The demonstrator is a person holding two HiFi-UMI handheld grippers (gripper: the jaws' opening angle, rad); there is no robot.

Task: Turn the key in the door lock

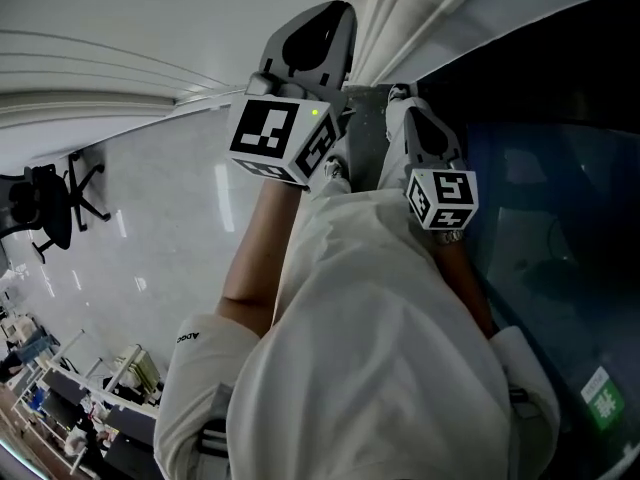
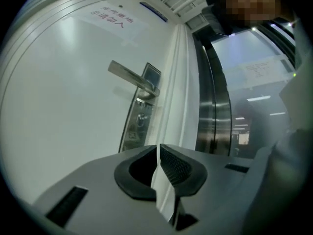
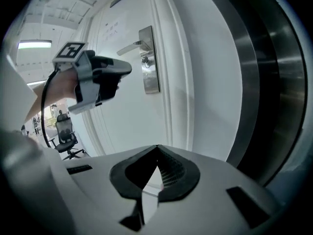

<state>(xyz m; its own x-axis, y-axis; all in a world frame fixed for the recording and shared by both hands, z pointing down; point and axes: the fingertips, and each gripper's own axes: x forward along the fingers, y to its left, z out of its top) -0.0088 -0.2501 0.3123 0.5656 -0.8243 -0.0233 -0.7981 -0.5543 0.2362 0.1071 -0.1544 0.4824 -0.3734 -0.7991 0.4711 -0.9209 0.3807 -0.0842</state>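
Entry, approach step as we judge it: left gripper (image 2: pixel 159 149), fingers (image 2: pixel 175 166) closed on nothing, door lock (image 2: pixel 140 119) ahead and above, apart, key not discernible; right gripper (image 3: pixel 156 150) closed, empty; next needs opened fingers reaching the keyhole.

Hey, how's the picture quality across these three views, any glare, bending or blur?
Head view: light streaks glare on the glossy floor, and the wide lens bows its edge. Left gripper view: the door handle is sharp, straight lines curve, dark corners ring the image. Right gripper view: the steel frame bends strongly, the left gripper is crisp, the near jaws look dark.
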